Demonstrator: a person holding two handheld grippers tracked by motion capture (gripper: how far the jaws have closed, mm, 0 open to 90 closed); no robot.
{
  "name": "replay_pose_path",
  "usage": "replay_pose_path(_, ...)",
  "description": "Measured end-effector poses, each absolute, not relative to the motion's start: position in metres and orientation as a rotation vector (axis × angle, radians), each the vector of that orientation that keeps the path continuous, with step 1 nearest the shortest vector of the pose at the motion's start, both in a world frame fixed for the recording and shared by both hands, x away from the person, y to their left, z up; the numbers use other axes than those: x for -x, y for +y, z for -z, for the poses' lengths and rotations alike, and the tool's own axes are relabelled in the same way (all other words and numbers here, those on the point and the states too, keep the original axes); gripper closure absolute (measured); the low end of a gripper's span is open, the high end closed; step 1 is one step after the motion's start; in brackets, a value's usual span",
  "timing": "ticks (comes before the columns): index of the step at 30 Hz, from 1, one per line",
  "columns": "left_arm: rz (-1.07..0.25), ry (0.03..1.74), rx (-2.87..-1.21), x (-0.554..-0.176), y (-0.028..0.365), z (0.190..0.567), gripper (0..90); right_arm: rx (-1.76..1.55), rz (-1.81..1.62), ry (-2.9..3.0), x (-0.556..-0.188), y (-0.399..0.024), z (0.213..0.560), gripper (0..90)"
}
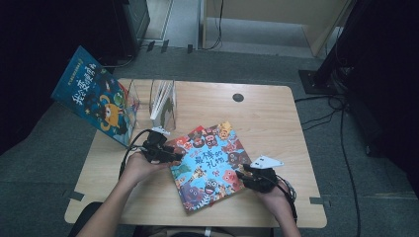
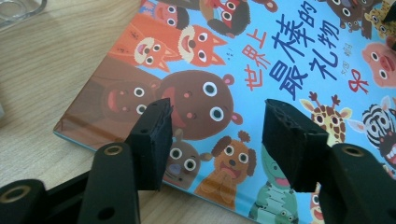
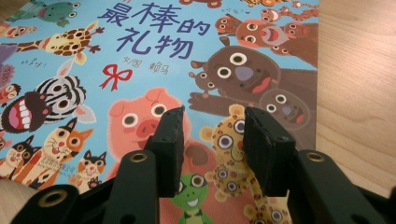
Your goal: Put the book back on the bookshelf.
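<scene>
Two grippers flank our picture book (image 1: 210,165), lying flat mid-counter (image 1: 267,118): left gripper (image 1: 170,154) at nine o'clock, right gripper (image 1: 242,175) at four. Both sets of fingers gape, gripping nothing. Next, we reckon, each must pinch an edge to lift.

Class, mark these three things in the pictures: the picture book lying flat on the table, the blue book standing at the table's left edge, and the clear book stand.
picture book (image 1: 210,165): high view, middle of its cover.
blue book (image 1: 96,96): high view, middle of its front cover.
clear book stand (image 1: 165,101): high view, its upright clear panel.
</scene>
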State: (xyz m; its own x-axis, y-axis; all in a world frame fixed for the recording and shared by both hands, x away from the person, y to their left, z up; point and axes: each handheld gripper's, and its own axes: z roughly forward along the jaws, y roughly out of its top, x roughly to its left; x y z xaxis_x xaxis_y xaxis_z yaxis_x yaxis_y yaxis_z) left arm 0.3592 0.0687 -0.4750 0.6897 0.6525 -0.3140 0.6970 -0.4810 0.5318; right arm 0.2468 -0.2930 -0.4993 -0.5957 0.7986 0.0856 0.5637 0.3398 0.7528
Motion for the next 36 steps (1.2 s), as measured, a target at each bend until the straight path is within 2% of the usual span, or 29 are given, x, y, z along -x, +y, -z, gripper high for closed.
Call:
replay_pose_path(2,0.086,1.036,-2.264,-0.36,0.068,0.474,43.4,-1.222,-1.114,2.308,-0.245,-0.295,0.499,61.0)
replay_pose_path(6,0.088,1.076,-2.266,-0.364,0.07,0.473,57.2,-1.237,-1.11,2.303,-0.239,-0.299,0.499,65.3)
replay_pose_path(10,0.065,1.082,-2.248,-0.368,0.073,0.469,61.4,-1.256,-1.101,2.289,-0.232,-0.303,0.498,69.7)
replay_pose_path(19,0.058,1.129,-2.194,-0.379,0.09,0.468,59.2,-1.264,-1.08,2.294,-0.217,-0.308,0.497,85.8)
replay_pose_path(21,0.052,1.145,-2.186,-0.381,0.093,0.468,56.4,-1.267,-1.08,2.296,-0.215,-0.309,0.497,86.4)
replay_pose_path(36,0.035,1.151,-2.18,-0.388,0.101,0.472,51.0,-1.325,-1.102,2.299,-0.208,-0.315,0.497,89.8)
